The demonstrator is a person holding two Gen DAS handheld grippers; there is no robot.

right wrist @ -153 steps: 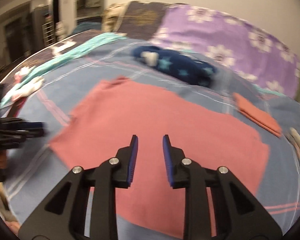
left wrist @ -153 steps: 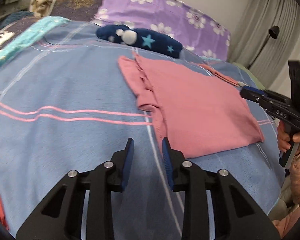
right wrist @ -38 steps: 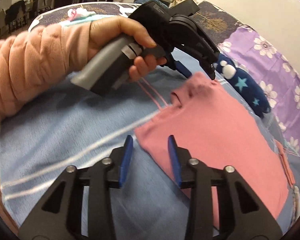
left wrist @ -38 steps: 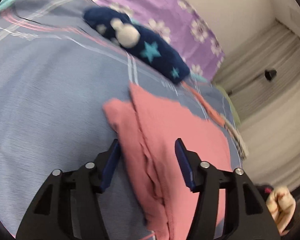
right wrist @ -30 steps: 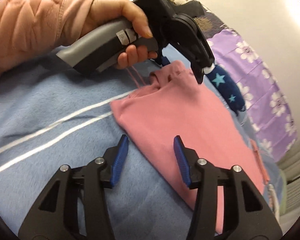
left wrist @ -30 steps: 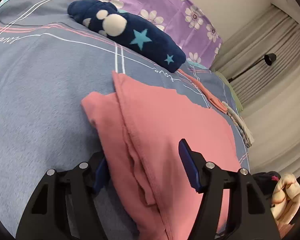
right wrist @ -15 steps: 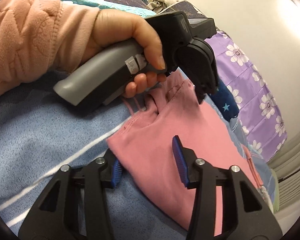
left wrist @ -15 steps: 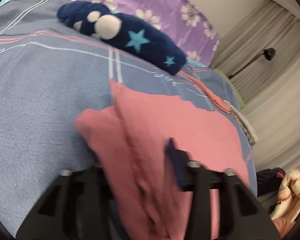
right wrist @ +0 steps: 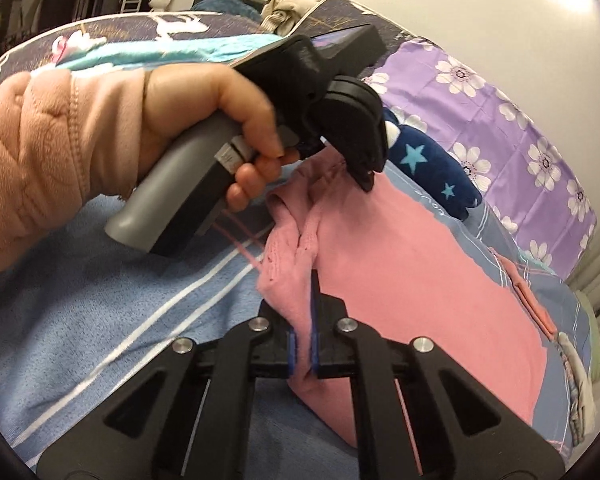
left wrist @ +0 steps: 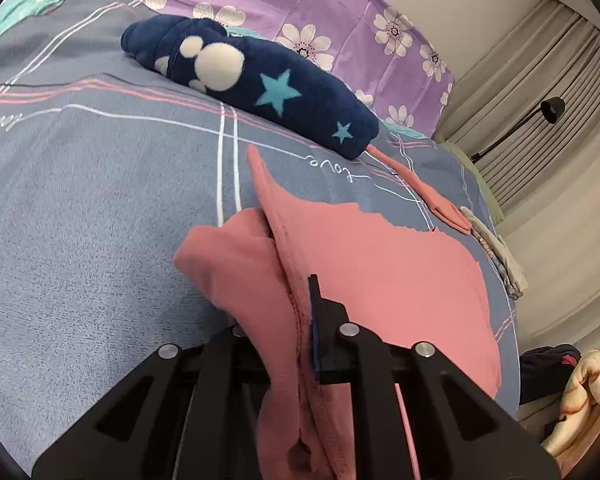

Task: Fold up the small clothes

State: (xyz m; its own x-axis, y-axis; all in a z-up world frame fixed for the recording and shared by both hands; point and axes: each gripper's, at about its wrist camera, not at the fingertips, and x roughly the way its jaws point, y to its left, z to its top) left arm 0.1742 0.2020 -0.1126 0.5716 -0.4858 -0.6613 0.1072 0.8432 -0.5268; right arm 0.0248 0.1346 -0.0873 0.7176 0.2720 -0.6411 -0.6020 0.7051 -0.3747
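Both grippers just closed — left gripper (left wrist: 300, 320) and right gripper (right wrist: 303, 320) now clamped on the pink top's (right wrist: 420, 272) near edge — fold can start.

Both views sit low and close over the pink garment (left wrist: 380, 280), each looking forward and down along its own gripper's fingers. The left wrist view faces across it toward the navy star cushion (left wrist: 260, 84) beyond. The right wrist view faces along its near edge, catching the left gripper (right wrist: 370, 182). The 2 views share the pink garment, the cushion and the purple flowered bedding (right wrist: 500, 92) behind them.
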